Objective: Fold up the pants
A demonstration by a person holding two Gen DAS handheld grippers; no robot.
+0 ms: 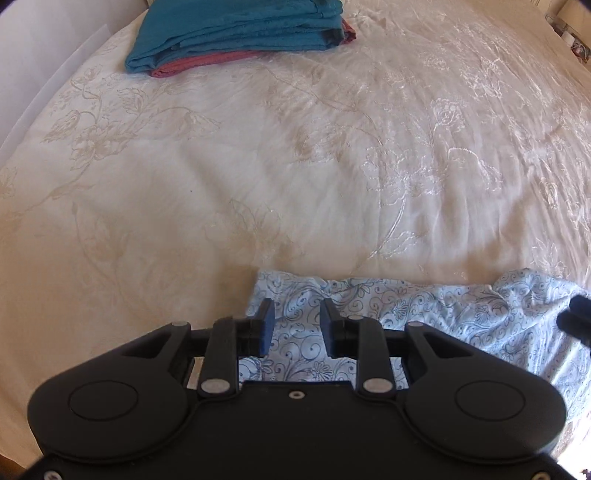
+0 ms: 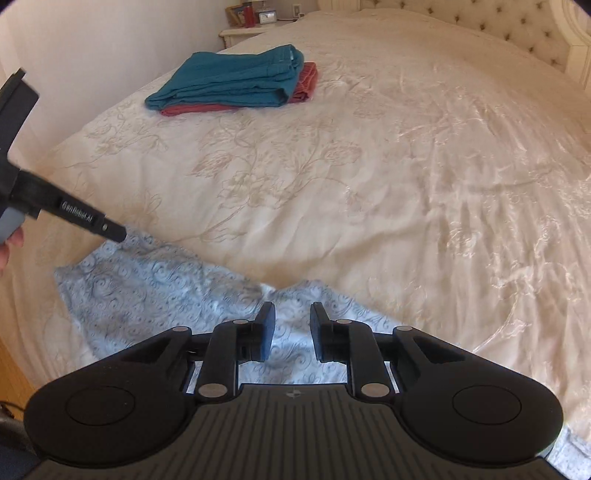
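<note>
Light-blue pants with a dark swirl print (image 1: 443,306) lie crumpled on the cream bedspread near its front edge, and they also show in the right wrist view (image 2: 155,280). My left gripper (image 1: 296,314) hovers over the left end of the pants, jaws apart, nothing pinched. My right gripper (image 2: 292,314) hangs over the pants' other part, jaws also apart and empty. The left gripper's black body (image 2: 66,210) enters the right wrist view from the left, held by a hand (image 2: 9,243). A dark bit of the right gripper (image 1: 576,317) shows at the left view's right edge.
A folded stack, teal garment (image 2: 236,81) over a red one (image 2: 306,83), sits at the bed's far left (image 1: 240,33). The embroidered bedspread (image 2: 369,184) stretches wide beyond the pants. A tufted headboard (image 2: 517,26) and a nightstand (image 2: 251,27) stand at the back.
</note>
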